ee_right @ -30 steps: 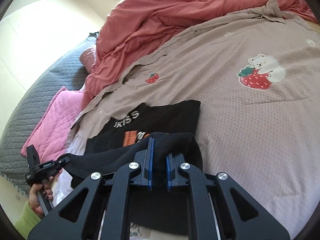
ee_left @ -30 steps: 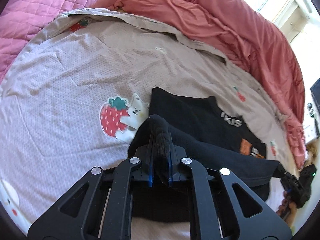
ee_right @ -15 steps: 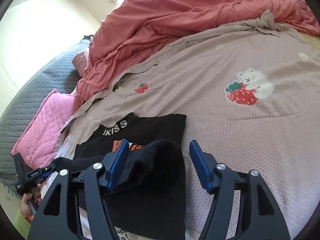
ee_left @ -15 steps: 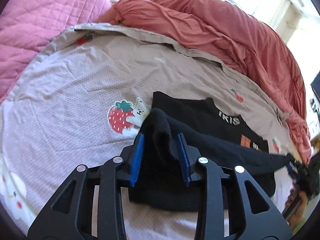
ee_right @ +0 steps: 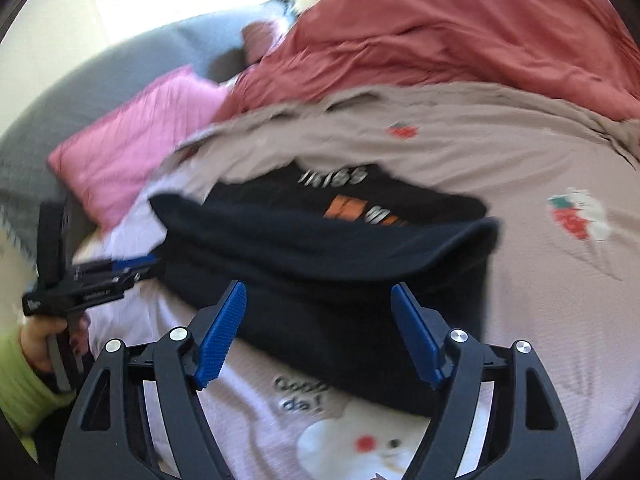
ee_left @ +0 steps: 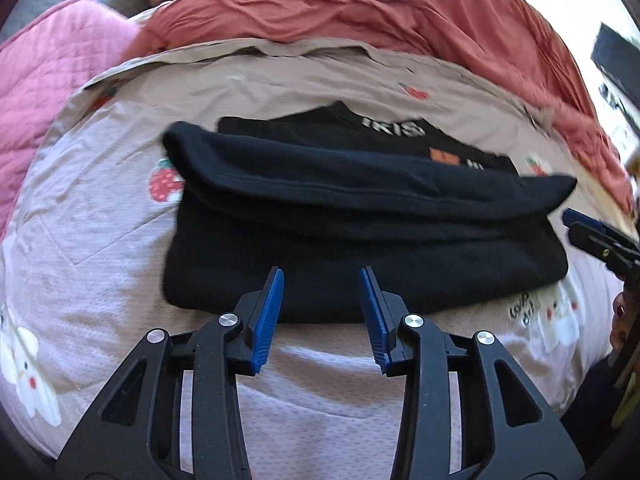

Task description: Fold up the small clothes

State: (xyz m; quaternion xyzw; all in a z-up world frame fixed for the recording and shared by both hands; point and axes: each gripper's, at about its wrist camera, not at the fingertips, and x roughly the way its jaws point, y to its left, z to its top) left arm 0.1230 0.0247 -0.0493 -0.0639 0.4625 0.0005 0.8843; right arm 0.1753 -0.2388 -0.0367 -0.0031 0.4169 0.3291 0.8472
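Note:
A black top [ee_left: 360, 232] with white lettering and an orange patch lies flat on the strawberry-print sheet [ee_left: 100, 240], its lower part doubled over towards the collar. My left gripper [ee_left: 320, 276] hovers at the top's near edge, jaws opening, nothing pinched between them. The right gripper [ee_right: 318, 286] is above the same top [ee_right: 320, 264], jaws opening wide, and the cloth lies loose below the gap. Each gripper shows in the other's view: the right gripper [ee_left: 580, 224] at the top's right end, the left gripper [ee_right: 136, 262] at its left end, held by a hand [ee_right: 40, 344] in a green sleeve.
A rumpled red duvet [ee_left: 400, 12] is heaped along the far side of the bed. A pink quilted pillow [ee_left: 48, 80] lies at the far left, with a grey quilt [ee_right: 120, 60] behind it. A dark flat object [ee_left: 616, 60] stands at the right edge.
Both grippers were shut on the black top's folded edge. They have let it go and drawn back towards the near edge, and the fold now rests on the top.

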